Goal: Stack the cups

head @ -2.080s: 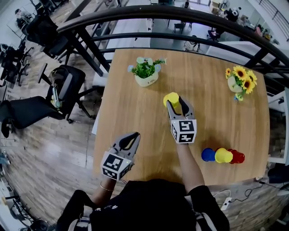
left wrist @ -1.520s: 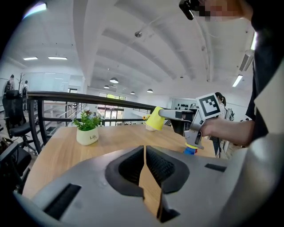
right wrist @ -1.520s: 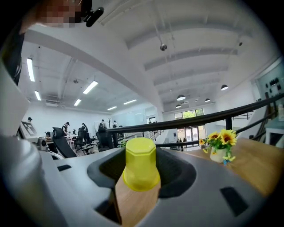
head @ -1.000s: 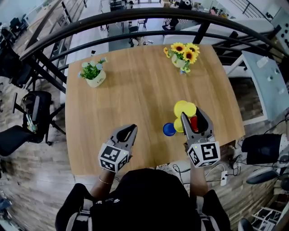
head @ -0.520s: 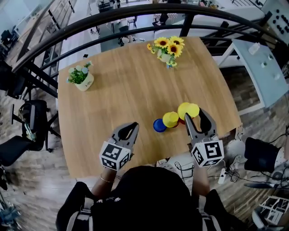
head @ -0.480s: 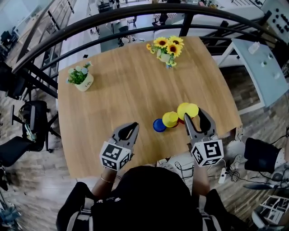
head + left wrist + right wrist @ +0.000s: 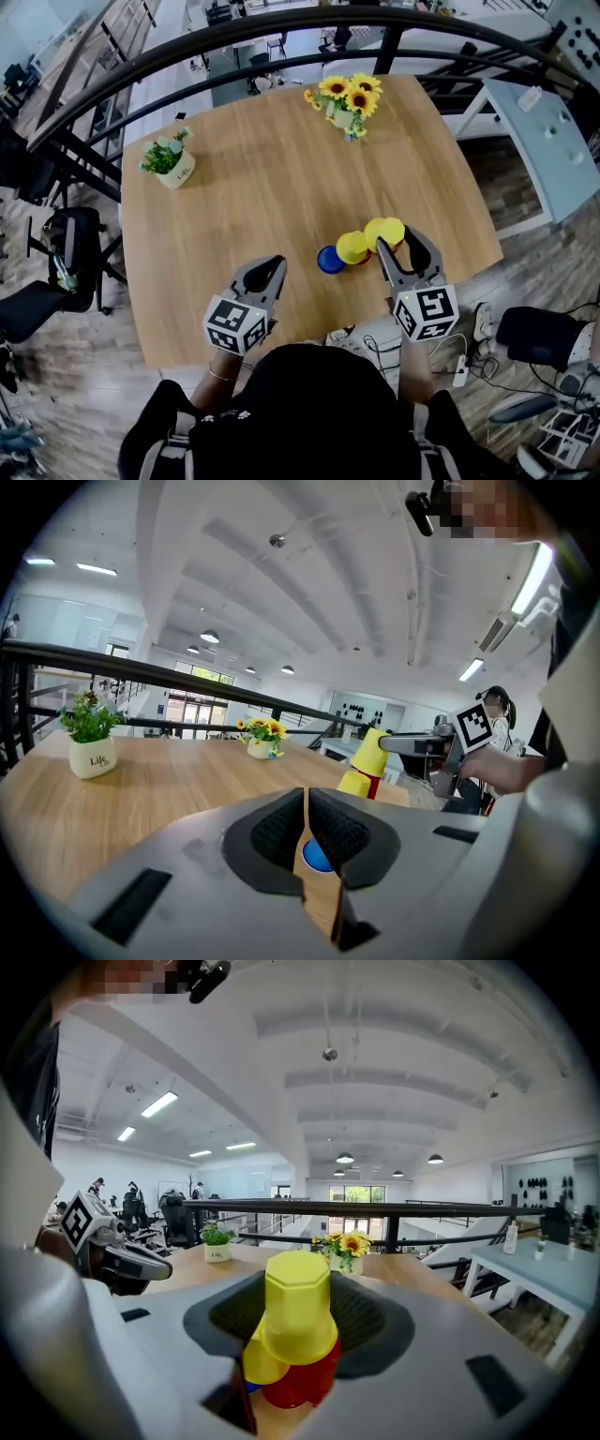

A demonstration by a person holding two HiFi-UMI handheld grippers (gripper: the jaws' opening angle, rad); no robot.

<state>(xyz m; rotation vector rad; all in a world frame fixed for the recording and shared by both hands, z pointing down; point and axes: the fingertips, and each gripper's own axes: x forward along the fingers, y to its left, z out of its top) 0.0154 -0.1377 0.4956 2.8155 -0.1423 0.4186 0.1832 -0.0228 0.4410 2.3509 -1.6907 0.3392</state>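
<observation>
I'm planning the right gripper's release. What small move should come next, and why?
Probably ease the right gripper straight down: it grips the upturned yellow cup directly above the red cup, which shows beneath its rim, so it looks not fully seated.

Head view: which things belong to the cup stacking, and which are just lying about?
Job: held yellow cup in the right gripper; red cup below it; other yellow cup; blue cup.
Lying about: potted plant; sunflowers.
</observation>
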